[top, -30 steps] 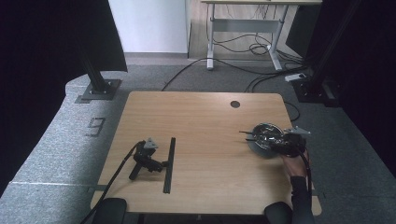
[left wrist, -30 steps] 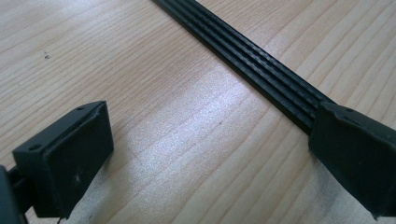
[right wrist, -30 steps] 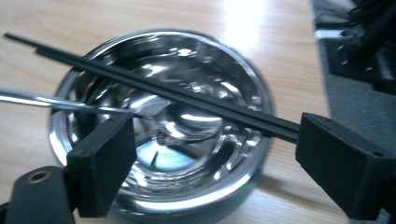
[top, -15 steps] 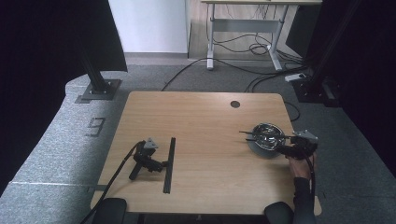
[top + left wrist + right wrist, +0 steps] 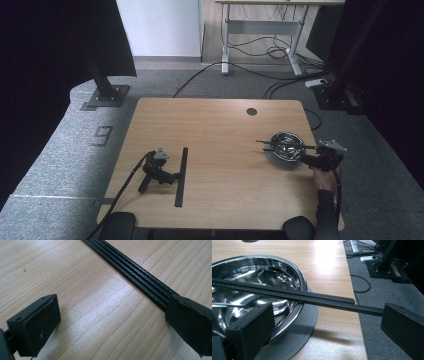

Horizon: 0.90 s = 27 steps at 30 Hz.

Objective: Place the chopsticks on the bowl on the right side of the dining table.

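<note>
Release step – right gripper (image 5: 306,159) jaws have just been opening, now wide apart, chopsticks (image 5: 287,296) resting across the steel bowl (image 5: 286,145) rim. Next: back off clear. Left gripper (image 5: 172,176) (jaws apart) lies left of the bowl beside a black strip (image 5: 181,175).

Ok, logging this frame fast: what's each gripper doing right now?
Left gripper: open, holding nothing, lying on the table beside the black strip.
Right gripper: open, holding nothing; black sticks rest across the steel bowl.

Steel bowl (image 5: 285,145) on grey mat — black chopsticks (image 5: 287,296) lying across its rim.
</note>
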{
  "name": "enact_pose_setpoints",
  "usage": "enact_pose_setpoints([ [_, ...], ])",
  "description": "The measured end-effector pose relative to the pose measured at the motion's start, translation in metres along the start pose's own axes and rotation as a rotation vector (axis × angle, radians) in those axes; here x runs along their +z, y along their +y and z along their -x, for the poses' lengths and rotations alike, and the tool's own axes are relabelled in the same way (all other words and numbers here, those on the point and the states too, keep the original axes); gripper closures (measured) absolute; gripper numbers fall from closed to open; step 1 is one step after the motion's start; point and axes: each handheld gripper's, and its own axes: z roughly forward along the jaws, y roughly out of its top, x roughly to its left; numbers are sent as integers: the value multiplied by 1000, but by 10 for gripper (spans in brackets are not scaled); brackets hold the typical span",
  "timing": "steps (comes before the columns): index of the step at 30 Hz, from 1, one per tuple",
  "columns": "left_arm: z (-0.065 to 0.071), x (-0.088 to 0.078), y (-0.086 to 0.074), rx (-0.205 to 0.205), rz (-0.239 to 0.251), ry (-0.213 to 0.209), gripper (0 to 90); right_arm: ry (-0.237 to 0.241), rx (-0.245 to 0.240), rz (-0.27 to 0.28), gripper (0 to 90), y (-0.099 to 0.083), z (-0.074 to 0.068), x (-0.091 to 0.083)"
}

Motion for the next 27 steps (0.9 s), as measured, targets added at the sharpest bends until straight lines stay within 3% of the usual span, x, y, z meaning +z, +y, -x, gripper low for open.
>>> enact_pose_setpoints([
  [8, 0, 0, 0, 0, 0, 0, 0, 22, 21, 0, 0, -1, 4, 2],
  [21, 0, 0, 0, 0, 0, 0, 0, 43, -11, -7, 40, -1, -3, 2],
  [23, 0, 0, 0, 0, 0, 0, 0, 33, -18, -4, 40, 0, -3, 1],
  [27, 0, 0, 0, 0, 0, 0, 0, 0, 23, 3, 0, 0, 3, -2],
])
